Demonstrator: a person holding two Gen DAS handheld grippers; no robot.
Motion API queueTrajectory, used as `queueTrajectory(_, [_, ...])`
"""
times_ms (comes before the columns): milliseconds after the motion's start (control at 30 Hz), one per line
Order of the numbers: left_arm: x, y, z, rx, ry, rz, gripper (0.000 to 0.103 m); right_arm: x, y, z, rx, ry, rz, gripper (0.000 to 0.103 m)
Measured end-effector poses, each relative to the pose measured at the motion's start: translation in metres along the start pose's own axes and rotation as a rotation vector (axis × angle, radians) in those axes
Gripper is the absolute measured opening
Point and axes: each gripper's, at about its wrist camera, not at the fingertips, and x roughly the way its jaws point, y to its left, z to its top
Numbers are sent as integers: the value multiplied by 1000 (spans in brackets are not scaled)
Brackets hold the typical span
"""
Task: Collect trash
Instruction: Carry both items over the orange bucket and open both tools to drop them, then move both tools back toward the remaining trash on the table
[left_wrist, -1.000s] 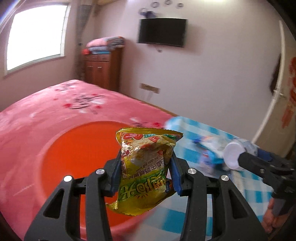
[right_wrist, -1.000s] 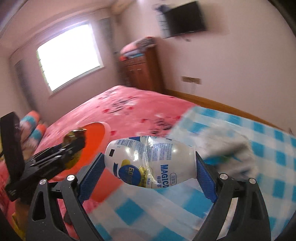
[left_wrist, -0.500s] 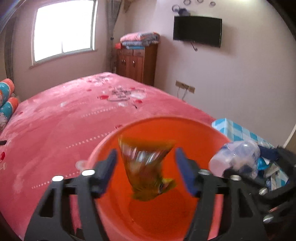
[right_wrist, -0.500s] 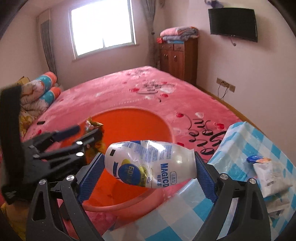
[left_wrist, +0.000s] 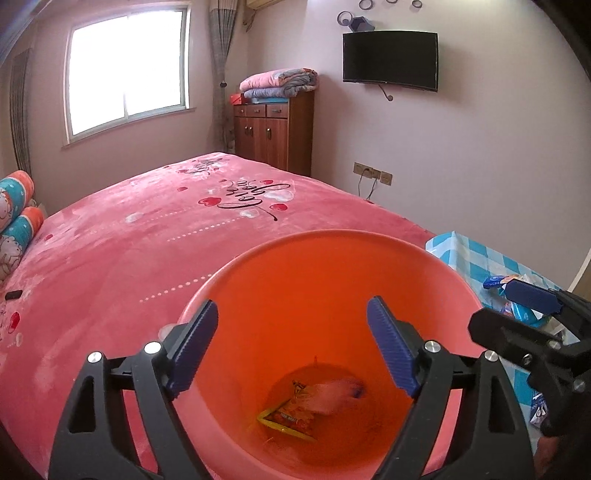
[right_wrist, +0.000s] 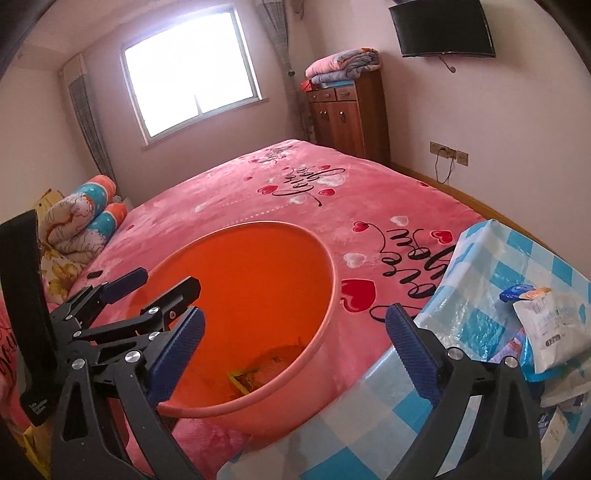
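Left wrist view: left gripper (left_wrist: 291, 349) is hovering over the orange bucket (left_wrist: 332, 243), jaws opening, already wide, nothing between the pads. It's looking straight down the bucket: a yellow snack bag (left_wrist: 286, 419) is lying on the bottom with a pale, blurred bottle (left_wrist: 328, 397) on top of it. The print on either can't be read from here. Right gripper (left_wrist: 517, 306) is poking in from the right edge, side-on.

Right wrist view: right gripper (right_wrist: 293, 341) is sitting over the near rim of the bucket (right_wrist: 325, 332), jaws spread close to full, nothing in them. Only a corner of the snack bag (right_wrist: 245, 378) is showing past the rim, and the bottle is not showing. This view is picking up what the other mostly misses: a blue-check tablecloth (right_wrist: 476, 266) just right of the bucket with more wrappers on it, a white pouch (right_wrist: 554, 328) and a blue packet (right_wrist: 524, 293) touching each other. The pouch text is too small to read. Bedspread (right_wrist: 295, 206) script beside the bucket is reading "Love Me". Left gripper (right_wrist: 147, 282) is hanging over the bucket's left rim, with nothing between its fingers.
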Motion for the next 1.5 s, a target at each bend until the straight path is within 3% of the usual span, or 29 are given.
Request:
queueTrajectory(333, [-10, -31, -5, 60, -1, -23, 95, -32, -26, -20, 62, -41, -110, 97])
queueTrajectory(933, [-43, -112, -30, 201, -12, -131, 96, -110, -77, -86, 140, -88, -319, 97])
queueTrajectory(1500, [-69, -161, -49, 293, -21, -197, 96, -152, -94, -129, 181, -103, -409, 97])
